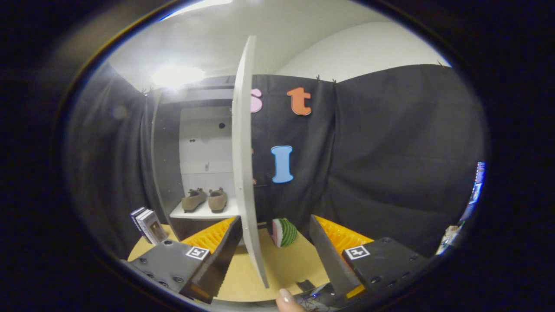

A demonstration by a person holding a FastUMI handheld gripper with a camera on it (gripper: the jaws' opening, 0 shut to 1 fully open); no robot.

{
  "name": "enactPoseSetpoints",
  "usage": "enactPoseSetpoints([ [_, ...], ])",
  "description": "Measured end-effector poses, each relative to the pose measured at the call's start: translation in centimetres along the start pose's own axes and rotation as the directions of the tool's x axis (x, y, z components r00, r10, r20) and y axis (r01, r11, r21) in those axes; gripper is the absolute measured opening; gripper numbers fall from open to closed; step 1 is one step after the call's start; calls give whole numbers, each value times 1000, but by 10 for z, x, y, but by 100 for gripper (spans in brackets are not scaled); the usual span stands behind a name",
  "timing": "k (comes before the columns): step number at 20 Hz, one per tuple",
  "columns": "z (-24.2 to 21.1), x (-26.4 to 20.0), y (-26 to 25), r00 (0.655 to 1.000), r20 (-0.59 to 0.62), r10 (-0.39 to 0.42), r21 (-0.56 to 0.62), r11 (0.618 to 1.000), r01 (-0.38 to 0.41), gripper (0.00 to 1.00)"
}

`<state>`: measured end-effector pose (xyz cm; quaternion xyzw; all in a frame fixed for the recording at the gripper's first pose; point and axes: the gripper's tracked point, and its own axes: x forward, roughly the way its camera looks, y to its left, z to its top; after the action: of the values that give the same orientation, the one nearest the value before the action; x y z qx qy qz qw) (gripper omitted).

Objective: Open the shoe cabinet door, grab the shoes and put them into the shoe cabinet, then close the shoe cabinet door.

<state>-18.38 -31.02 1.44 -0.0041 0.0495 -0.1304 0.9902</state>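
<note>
Hand-held gripper [275, 242] stands with its two fingers spread wide, gripping nothing — the flat white cabinet door [243, 164] swings edge-on between them, toward 12 o'clock. At 10 o'clock, a pair of soft brown suede-like shoes [204, 200] sits on the smooth white shelf [190, 213] inside the shoe cabinet [167, 164]. A striped watermelon-slice toy [284, 232] rests on the tan bench [286, 264] just ahead.

Dim booth, one hard lamp glare [177, 76] above the shoe cabinet [204, 143] blowing out detail there and hazing the wall beside it. Strong fisheye bend: the open cabinet door [243, 151] bows, edges smear soft. Gripper [275, 247] fingers spread, possibly slightly out of focus.
</note>
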Motion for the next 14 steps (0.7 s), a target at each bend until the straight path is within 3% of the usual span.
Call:
enactPoseSetpoints([
  [8,-5,80,-1,967,-53,250,3,968,-250,97],
  [14,-9,115,10,934,-74,350,29,937,-348,96],
])
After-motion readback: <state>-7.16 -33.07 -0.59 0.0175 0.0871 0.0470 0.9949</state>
